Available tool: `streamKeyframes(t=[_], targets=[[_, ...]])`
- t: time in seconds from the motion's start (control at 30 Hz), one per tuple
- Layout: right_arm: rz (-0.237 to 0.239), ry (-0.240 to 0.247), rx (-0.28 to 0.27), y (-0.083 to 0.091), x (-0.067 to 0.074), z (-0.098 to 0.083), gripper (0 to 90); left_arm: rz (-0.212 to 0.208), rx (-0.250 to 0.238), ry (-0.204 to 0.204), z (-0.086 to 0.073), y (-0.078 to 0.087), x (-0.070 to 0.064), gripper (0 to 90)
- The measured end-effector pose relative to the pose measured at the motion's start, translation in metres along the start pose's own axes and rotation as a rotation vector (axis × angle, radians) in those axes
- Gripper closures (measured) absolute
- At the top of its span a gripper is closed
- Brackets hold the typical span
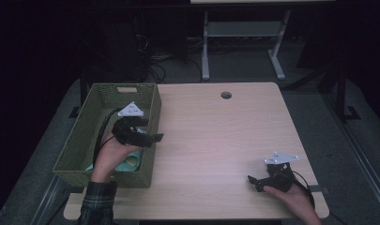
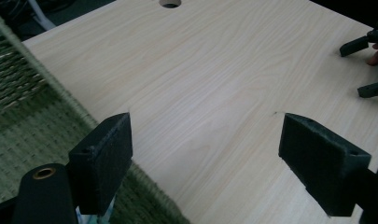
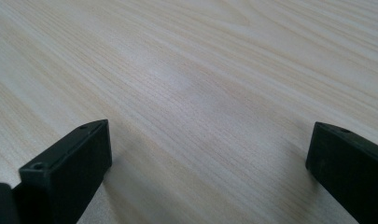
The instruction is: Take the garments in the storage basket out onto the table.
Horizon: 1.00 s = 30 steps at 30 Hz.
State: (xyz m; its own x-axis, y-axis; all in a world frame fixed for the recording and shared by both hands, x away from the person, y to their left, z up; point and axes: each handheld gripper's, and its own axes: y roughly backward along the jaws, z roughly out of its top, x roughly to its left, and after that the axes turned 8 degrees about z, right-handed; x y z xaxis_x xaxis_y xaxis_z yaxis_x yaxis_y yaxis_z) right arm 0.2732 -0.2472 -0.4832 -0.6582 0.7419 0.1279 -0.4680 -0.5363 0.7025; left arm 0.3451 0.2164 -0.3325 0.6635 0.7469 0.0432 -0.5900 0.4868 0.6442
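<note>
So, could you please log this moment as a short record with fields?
Surface: light wooden table with a round hole
Container: green woven basket at the table's left edge
Basket contents: something pale and teal, unclear
Left gripper: open, empty, over the basket's right wall
Right gripper: open, empty, low over bare wood

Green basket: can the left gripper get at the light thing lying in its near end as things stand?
Probably yes. The left gripper is open and empty over the green basket's right rim, and the basket has no lid. The pale item lies just below the hand; it would need to tip downward.
</note>
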Motion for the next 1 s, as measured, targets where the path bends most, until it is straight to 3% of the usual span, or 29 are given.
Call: streamKeyframes(t=[0.77, 1.0], targets=[[0.000, 0.001, 0.000, 0.000, 0.000, 0.000, 0.0, 0.096, 0.014, 0.049, -0.022, 0.015, 0.033, 16.9], [0.000, 0.000, 0.000, 0.000, 0.000, 0.000, 0.0, 0.114, 0.023, 0.062, -0.030, 0.013, 0.043, 16.9]])
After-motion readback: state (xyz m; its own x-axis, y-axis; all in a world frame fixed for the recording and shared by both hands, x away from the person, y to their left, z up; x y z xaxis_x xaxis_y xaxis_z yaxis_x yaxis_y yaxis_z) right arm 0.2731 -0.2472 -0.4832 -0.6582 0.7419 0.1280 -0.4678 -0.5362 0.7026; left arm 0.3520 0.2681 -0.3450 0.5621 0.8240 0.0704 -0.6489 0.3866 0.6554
